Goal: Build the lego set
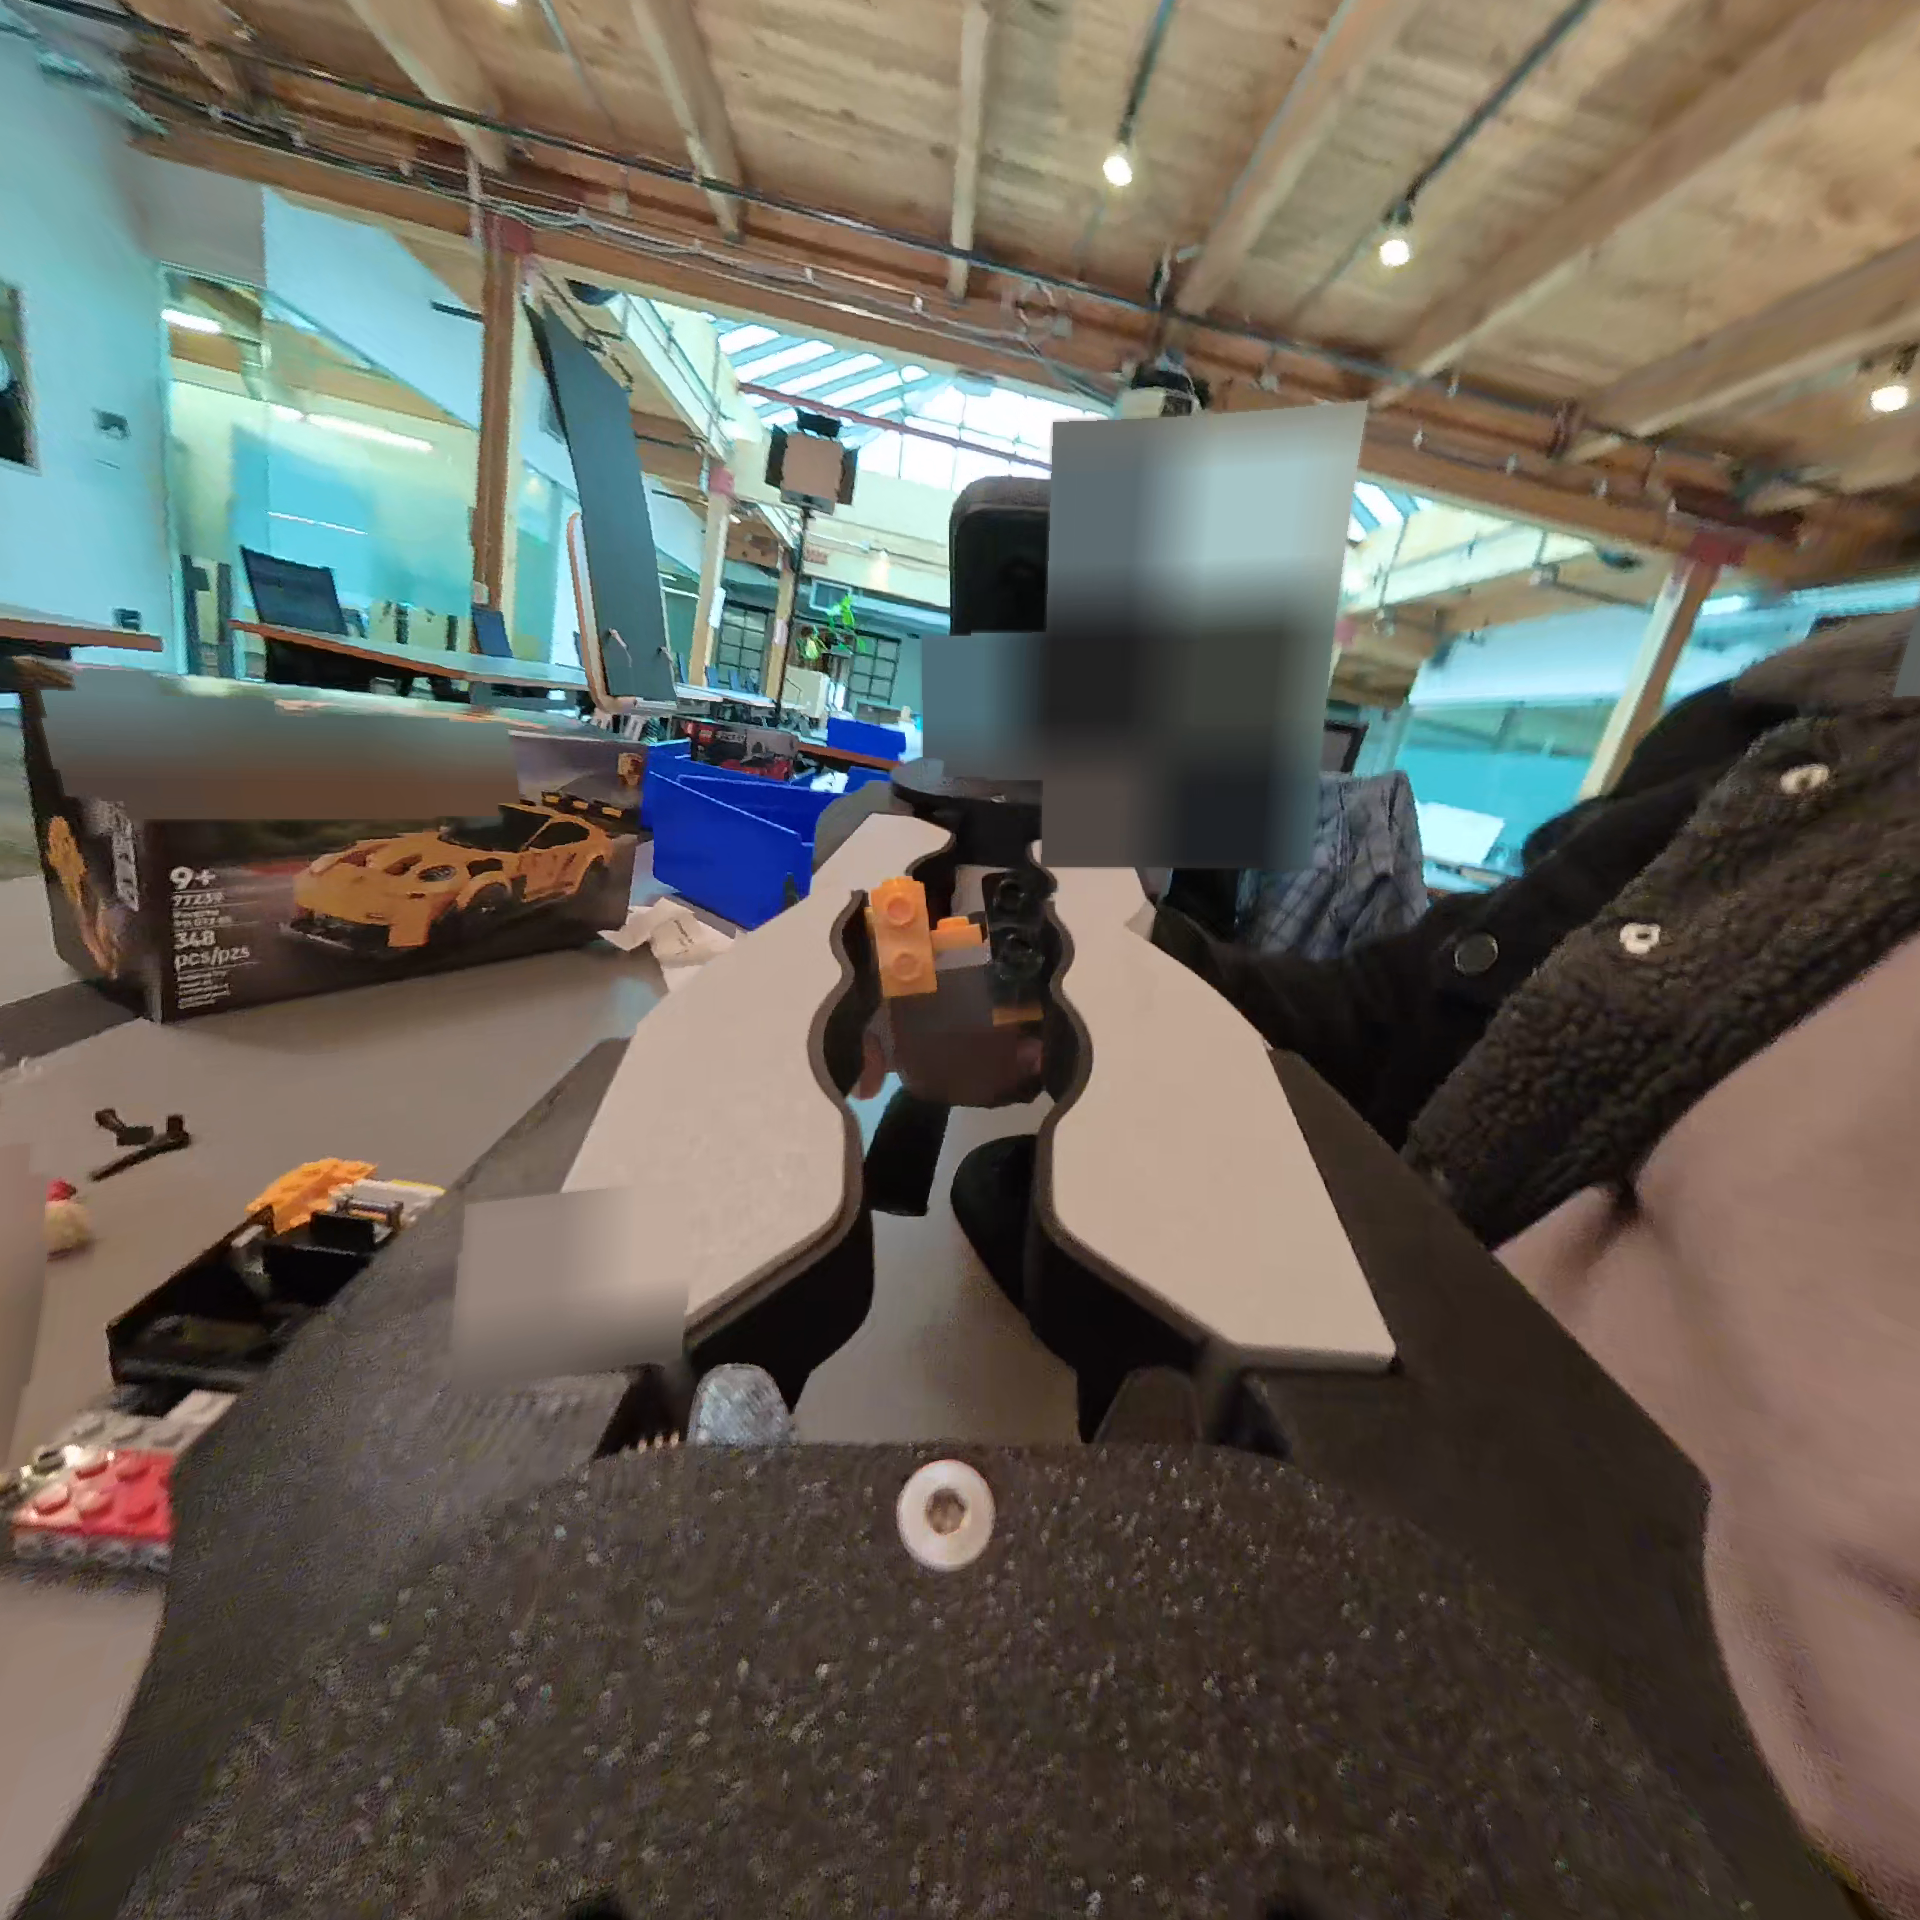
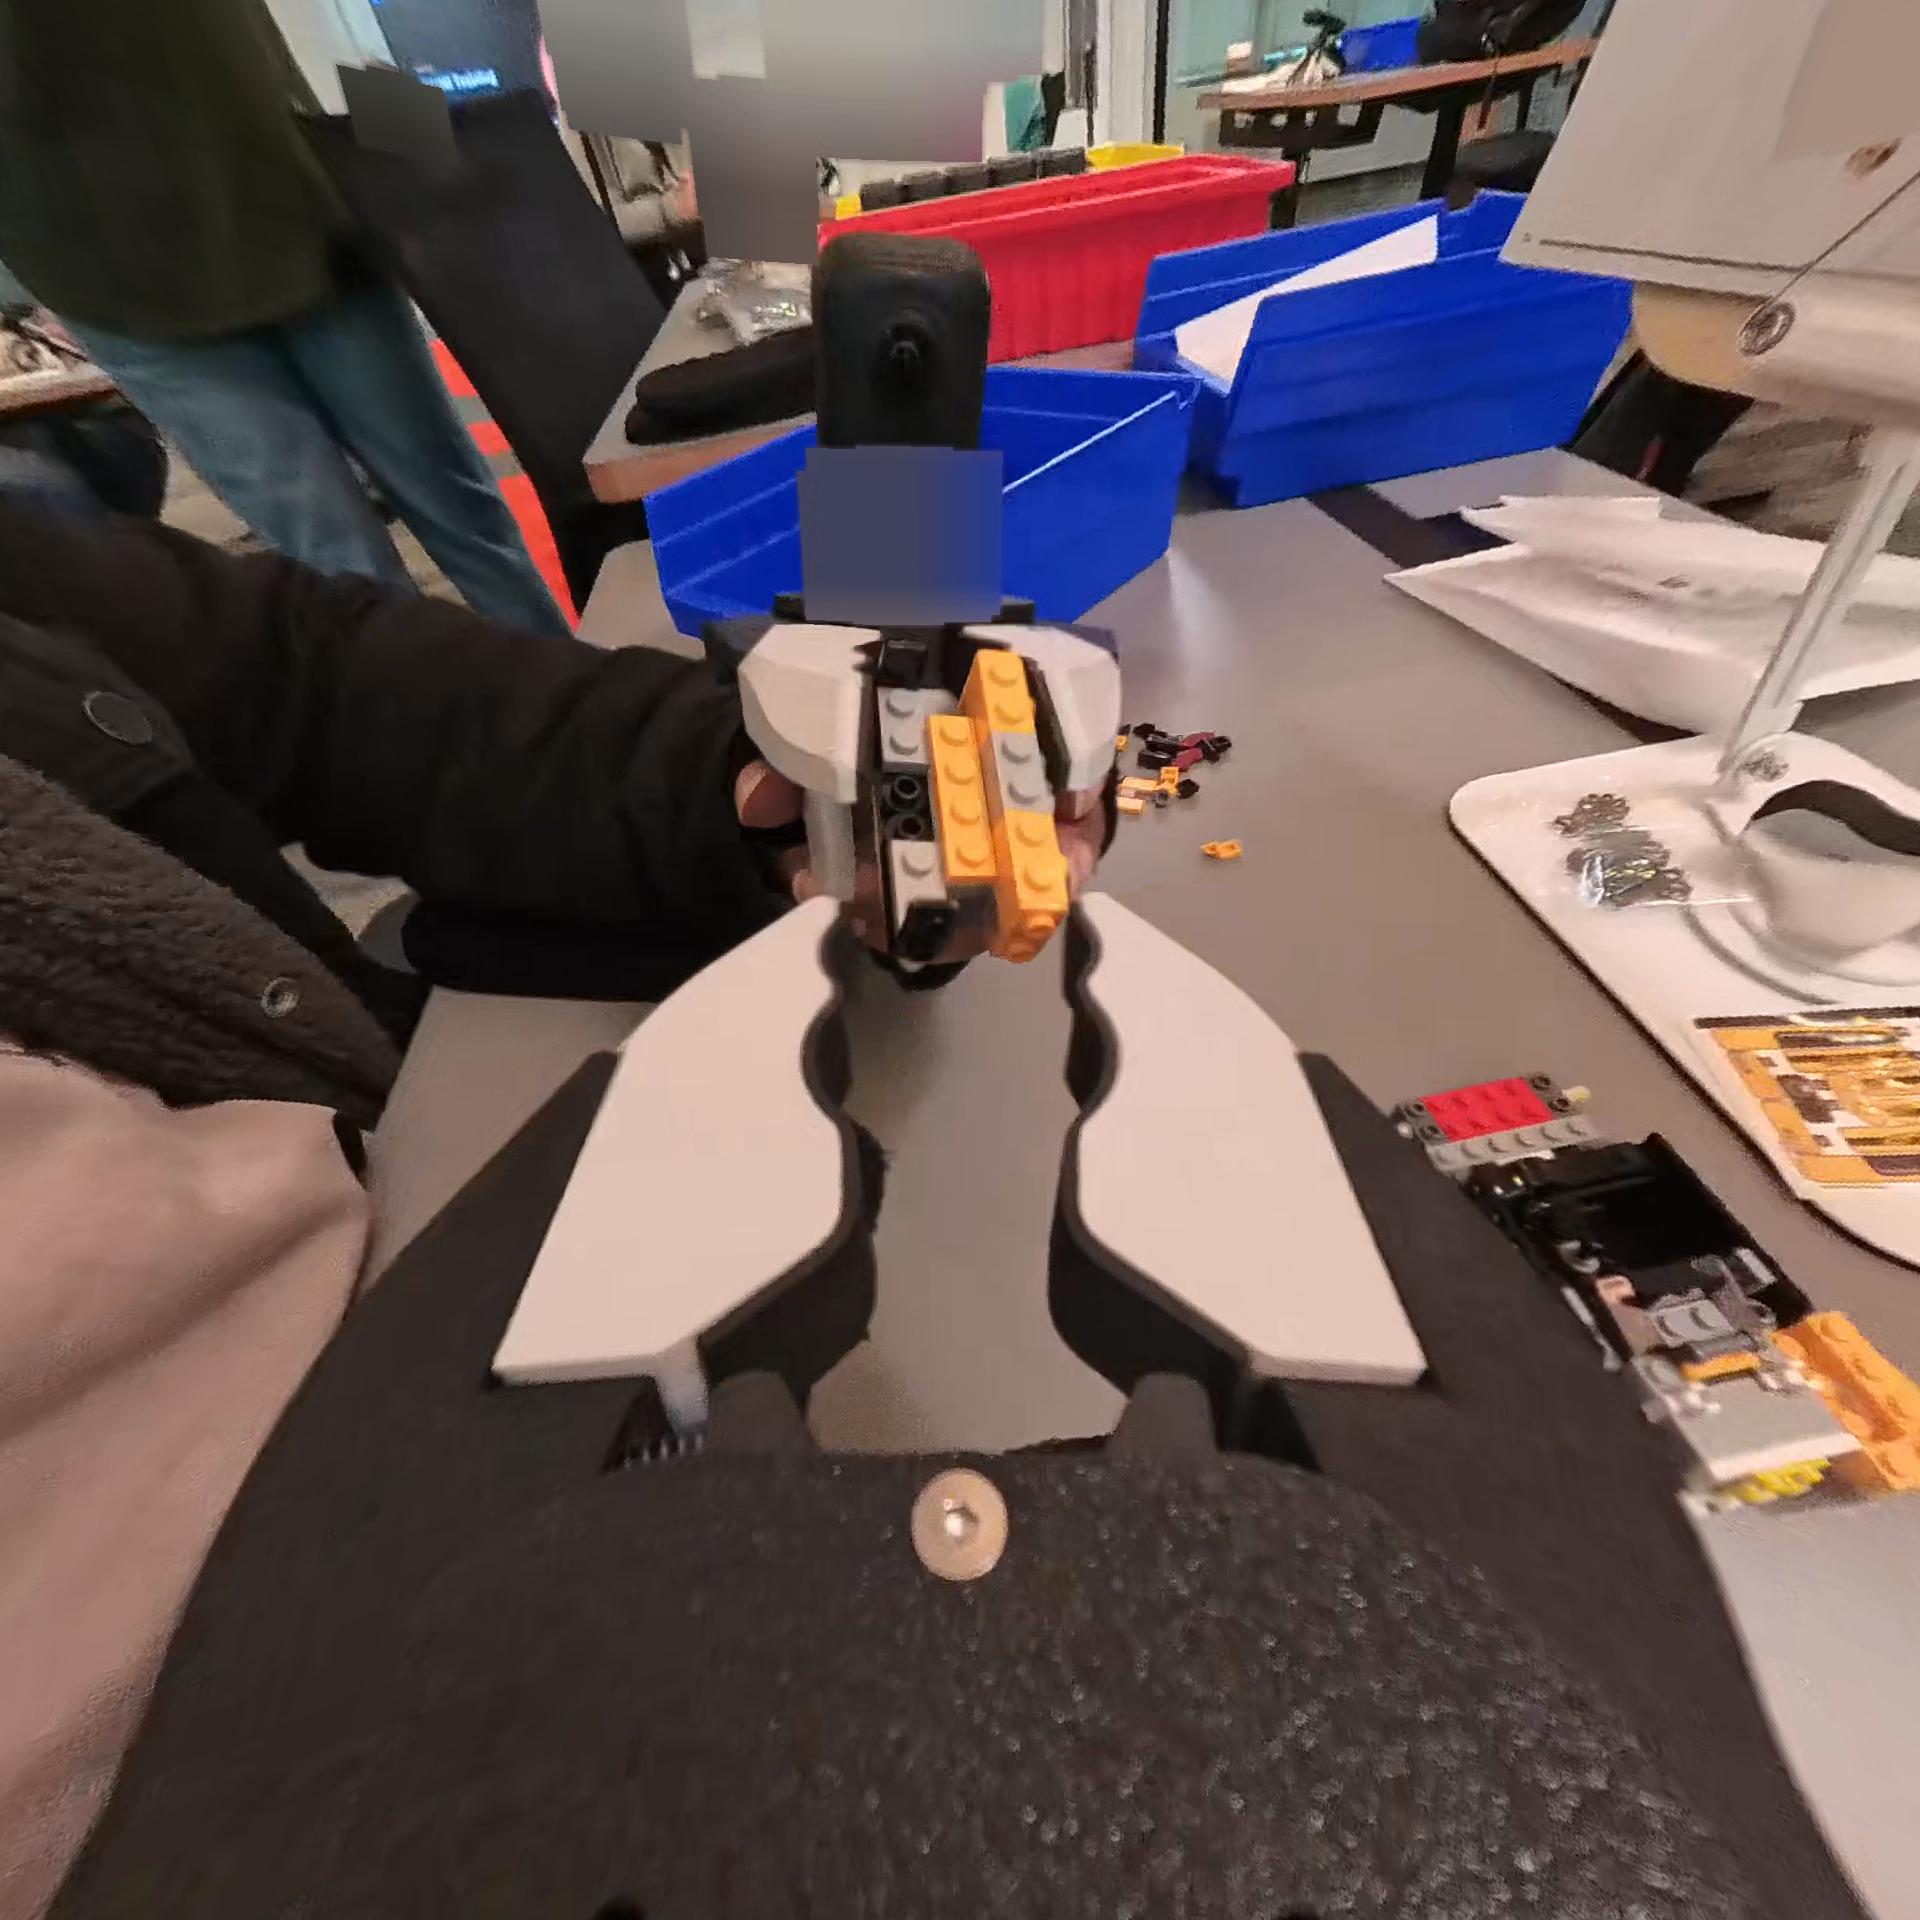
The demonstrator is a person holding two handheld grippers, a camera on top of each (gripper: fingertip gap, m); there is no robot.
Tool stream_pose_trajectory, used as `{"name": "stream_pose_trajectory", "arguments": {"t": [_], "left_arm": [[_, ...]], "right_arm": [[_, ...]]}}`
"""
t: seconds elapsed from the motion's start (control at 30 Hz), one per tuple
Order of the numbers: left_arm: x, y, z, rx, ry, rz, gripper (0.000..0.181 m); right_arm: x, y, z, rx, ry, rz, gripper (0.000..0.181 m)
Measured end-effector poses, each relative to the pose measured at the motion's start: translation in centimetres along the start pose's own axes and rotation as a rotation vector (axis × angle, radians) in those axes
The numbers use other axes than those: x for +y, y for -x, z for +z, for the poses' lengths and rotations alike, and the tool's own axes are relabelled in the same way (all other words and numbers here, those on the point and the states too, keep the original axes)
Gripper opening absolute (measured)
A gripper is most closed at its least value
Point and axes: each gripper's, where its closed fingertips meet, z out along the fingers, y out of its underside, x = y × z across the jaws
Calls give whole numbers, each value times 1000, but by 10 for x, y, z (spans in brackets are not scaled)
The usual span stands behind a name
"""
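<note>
Left wrist view: a small orange, grey and black brick piece (image 1: 951, 961) is clamped between the tips of the left tool (image 1: 948, 951), raised above the bench (image 1: 343, 1060); the box (image 1: 312, 883) stands behind. Right wrist view: the right tool (image 2: 951, 977) is seen parted and empty, just before the piece (image 2: 971, 800) gripped by the left tool (image 2: 925, 717); a partly built car (image 2: 1652, 1278) lies on the bench (image 2: 1351, 831) to the right.

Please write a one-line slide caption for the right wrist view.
Left gripper holds an orange, grey and black lego sub-assembly ahead of the open right gripper, above a grey table.
</note>
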Motion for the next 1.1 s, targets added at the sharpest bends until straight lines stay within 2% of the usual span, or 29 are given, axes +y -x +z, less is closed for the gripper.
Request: {"name": "stream_pose_trajectory", "arguments": {"t": [0.03,0.13,0.3,0.43,0.6,0.8,1.0,1.1], "left_arm": [[2,0,2,23,21,15,30],[11,5,1,41,77,47,30],[39,13,-10,-62,175,56,31],[55,17,-8,-115,300,142,43],[78,25,-15,-194,477,266,45],[64,38,-38,-337,480,306,35],[55,53,-47,-445,471,316,25],[46,56,-49,-485,449,330,22]], "right_arm": [[-1,-1,0,13,-19,-15,31],[2,-4,-2,27,-17,-39,28],[25,-8,4,42,50,-133,27],[41,-16,-2,51,51,-142,27],[63,-23,-3,70,130,-181,27],[109,-46,3,182,382,-256,27],[130,-56,5,229,508,-251,27],[131,-58,6,242,508,-250,30]]}}
